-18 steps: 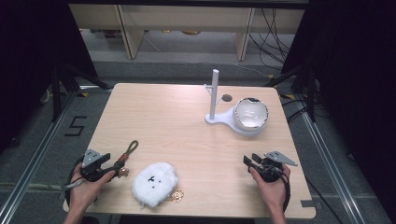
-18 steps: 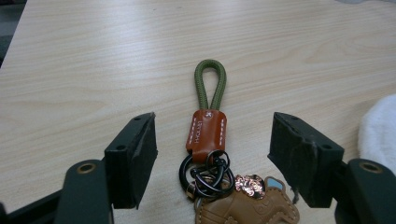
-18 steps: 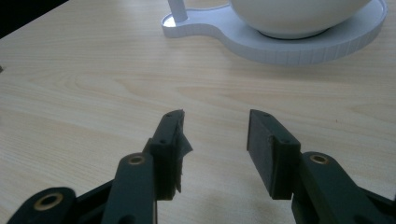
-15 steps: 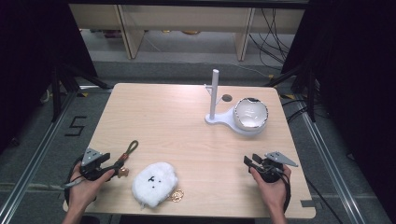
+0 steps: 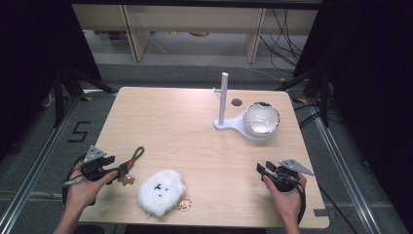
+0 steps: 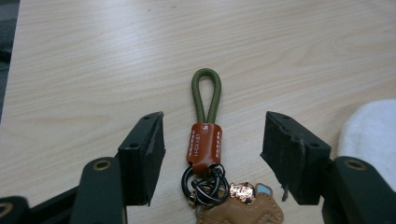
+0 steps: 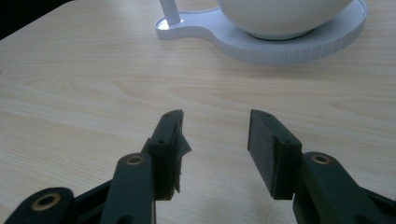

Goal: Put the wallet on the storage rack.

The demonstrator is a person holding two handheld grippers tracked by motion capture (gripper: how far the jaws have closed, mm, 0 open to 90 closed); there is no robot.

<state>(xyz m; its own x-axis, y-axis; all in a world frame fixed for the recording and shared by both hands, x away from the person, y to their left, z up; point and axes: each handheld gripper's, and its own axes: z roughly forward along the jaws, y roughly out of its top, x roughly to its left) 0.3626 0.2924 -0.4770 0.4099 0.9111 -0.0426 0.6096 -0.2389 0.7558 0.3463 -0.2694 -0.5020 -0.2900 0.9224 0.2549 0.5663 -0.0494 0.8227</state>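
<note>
Left gripper (image 6: 210,158) spread around keychain (image 6: 206,140), lower centre, lined up to pinch it. Right gripper (image 7: 214,140) spread, empty, idle lower right.

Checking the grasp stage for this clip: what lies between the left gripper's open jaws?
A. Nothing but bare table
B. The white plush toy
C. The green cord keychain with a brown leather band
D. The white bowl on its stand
C: in the left gripper view the green cord keychain lies on the table between the jaws of the left gripper, which stand apart on either side without touching it.
</note>
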